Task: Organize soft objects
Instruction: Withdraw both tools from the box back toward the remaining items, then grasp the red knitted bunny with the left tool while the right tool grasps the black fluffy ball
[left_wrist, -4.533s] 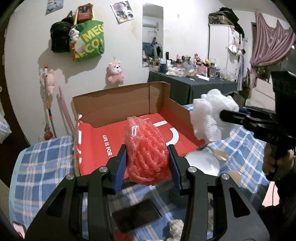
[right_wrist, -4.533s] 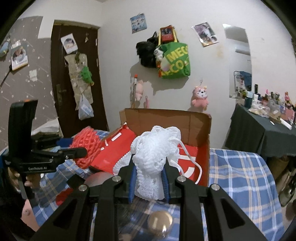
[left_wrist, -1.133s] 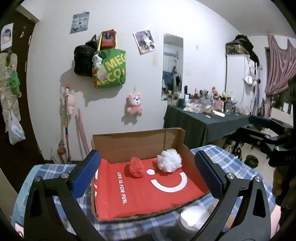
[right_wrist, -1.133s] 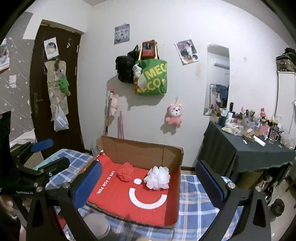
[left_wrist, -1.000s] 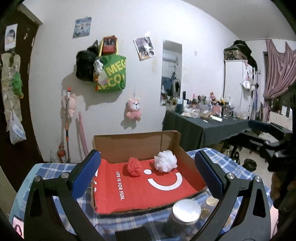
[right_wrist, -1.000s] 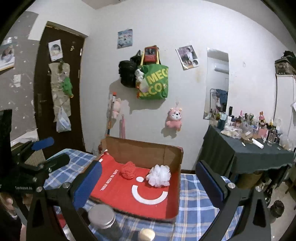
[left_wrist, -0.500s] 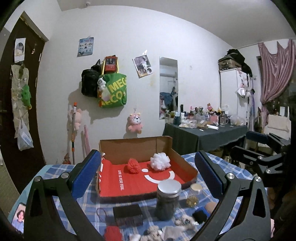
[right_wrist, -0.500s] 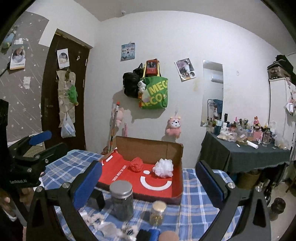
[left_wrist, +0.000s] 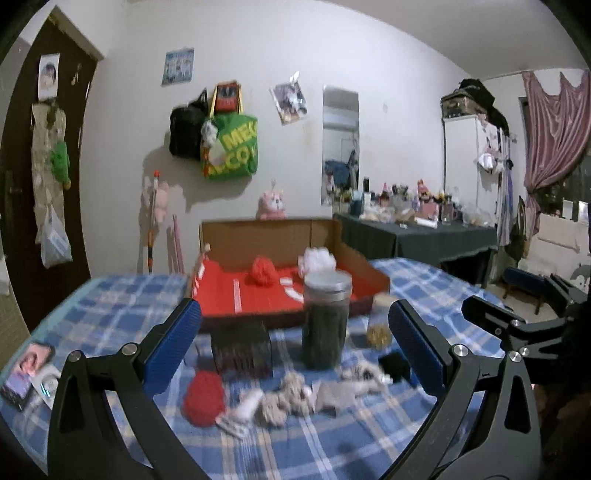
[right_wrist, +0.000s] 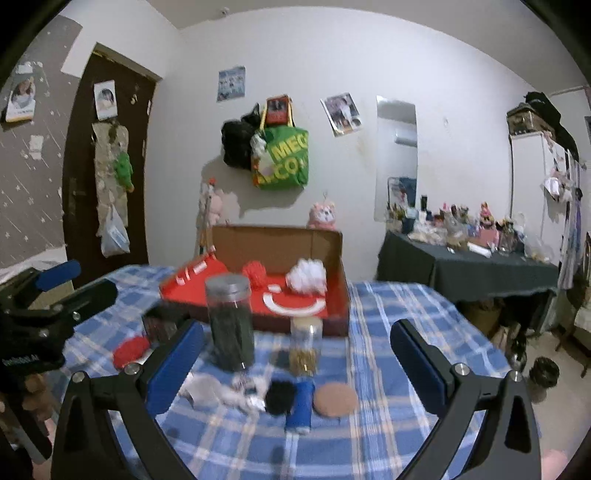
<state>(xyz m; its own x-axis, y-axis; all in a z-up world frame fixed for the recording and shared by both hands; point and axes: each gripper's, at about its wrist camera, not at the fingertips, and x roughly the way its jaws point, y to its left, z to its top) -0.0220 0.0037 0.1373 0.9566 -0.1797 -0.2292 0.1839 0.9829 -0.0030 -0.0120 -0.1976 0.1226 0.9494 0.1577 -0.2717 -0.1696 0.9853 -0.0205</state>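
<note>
red mesh puff (left_wrist: 263, 270) and white mesh puff (left_wrist: 317, 259) lie apart in red-lined box (left_wrist: 258, 299) on worktop | left gripper (left_wrist: 294, 339) and right gripper (right_wrist: 297, 358) released, empty, pulled farther back than half a second ago | more clutter now visible

Cardboard box (left_wrist: 269, 240), checked cloth (left_wrist: 110, 306)

Green tote bag (right_wrist: 281, 157) — "MEG", "ECO" partly readable.
</note>
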